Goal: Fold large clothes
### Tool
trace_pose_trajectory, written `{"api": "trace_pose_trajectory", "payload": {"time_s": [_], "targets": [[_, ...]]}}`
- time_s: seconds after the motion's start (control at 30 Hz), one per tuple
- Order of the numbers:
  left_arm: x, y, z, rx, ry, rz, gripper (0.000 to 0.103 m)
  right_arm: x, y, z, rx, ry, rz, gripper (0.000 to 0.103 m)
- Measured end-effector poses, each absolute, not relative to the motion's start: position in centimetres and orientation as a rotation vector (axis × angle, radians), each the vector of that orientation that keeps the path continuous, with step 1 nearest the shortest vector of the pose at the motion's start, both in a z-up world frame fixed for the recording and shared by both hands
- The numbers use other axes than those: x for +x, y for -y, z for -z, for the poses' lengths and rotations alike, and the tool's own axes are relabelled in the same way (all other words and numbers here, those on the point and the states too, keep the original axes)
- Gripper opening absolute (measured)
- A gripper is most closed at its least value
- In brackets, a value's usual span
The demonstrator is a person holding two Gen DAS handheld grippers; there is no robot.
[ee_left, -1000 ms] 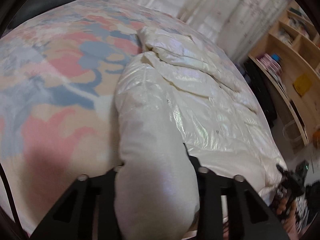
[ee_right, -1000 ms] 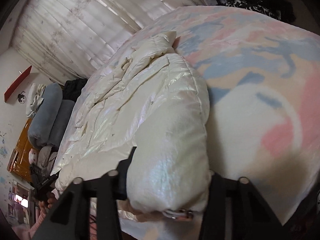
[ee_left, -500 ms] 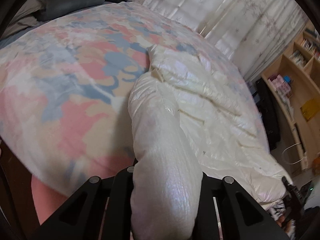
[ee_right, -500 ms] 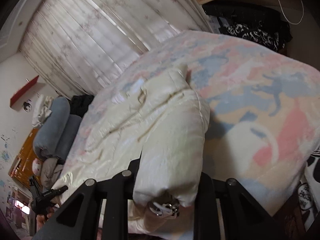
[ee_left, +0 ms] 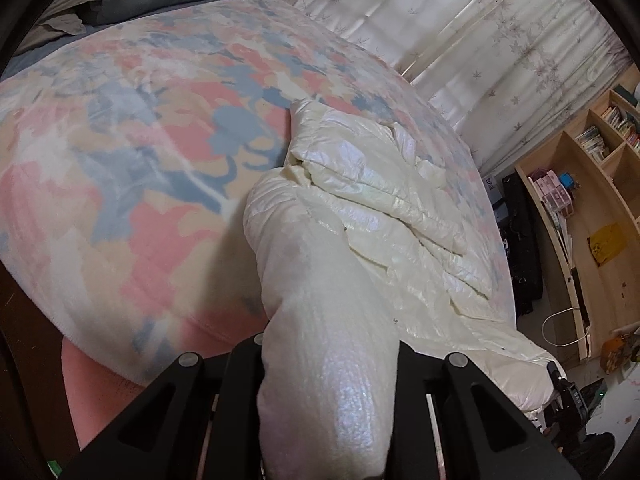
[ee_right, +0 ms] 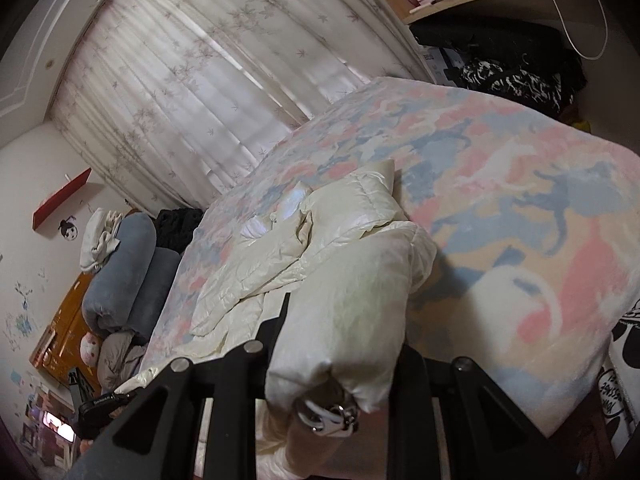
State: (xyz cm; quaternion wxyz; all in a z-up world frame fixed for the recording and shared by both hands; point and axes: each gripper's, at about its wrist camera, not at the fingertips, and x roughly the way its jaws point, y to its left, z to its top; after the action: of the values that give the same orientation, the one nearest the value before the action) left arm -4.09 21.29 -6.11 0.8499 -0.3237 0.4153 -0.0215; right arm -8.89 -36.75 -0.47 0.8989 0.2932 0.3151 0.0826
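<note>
While the bed filled most of each view a second ago, both cameras now sit higher, so more of the leaf-patterned white curtain (ee_right: 192,92) and the room shows, and the jaws of both tools have just been closing on fabric. The left hand-held gripper (ee_left: 328,364) pinches a thick roll of the glossy cream-white puffer coat (ee_left: 384,216), which bulges up between its black fingers (ee_left: 240,376); the right hand-held gripper (ee_right: 336,356) likewise clamps a padded fold of the same coat, with a metal clasp (ee_right: 326,414) hanging just below the fold. From both grips the coat runs away from the cameras across the bed with the pink, blue and beige blanket (ee_left: 120,184), its far end crumpled near the middle of the blanket; the stretch between the two grips looks lifted off the bed, though the fisheye makes that hard to judge. In the left view bare blanket spreads wide to the left of the coat, and the coat's other side lies close to the bed's edge, beyond which stands a light wooden bookshelf (ee_left: 592,184). In the right view bare blanket lies to the right, up to the bed's near corner, and grey rolled bolsters (ee_right: 128,272) lie beyond the coat on the left
</note>
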Motion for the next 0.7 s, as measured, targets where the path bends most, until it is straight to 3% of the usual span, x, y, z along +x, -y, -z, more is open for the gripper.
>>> {"api": "trace_pose_trajectory", "payload": {"time_s": [0.4, 0.7], "targets": [[-0.5, -22.3, 4.6, -0.767, -0.844, 0.104, 0.014, -6.1, 36.9, -0.3, 0.654, -0.636, -0.15, 0.023], [6.7, -22.3, 3.6, -0.799, -0.814, 0.133, 0.014, -0.6, 36.8, -0.9, 0.663, -0.642, -0.148, 0.023]]}}
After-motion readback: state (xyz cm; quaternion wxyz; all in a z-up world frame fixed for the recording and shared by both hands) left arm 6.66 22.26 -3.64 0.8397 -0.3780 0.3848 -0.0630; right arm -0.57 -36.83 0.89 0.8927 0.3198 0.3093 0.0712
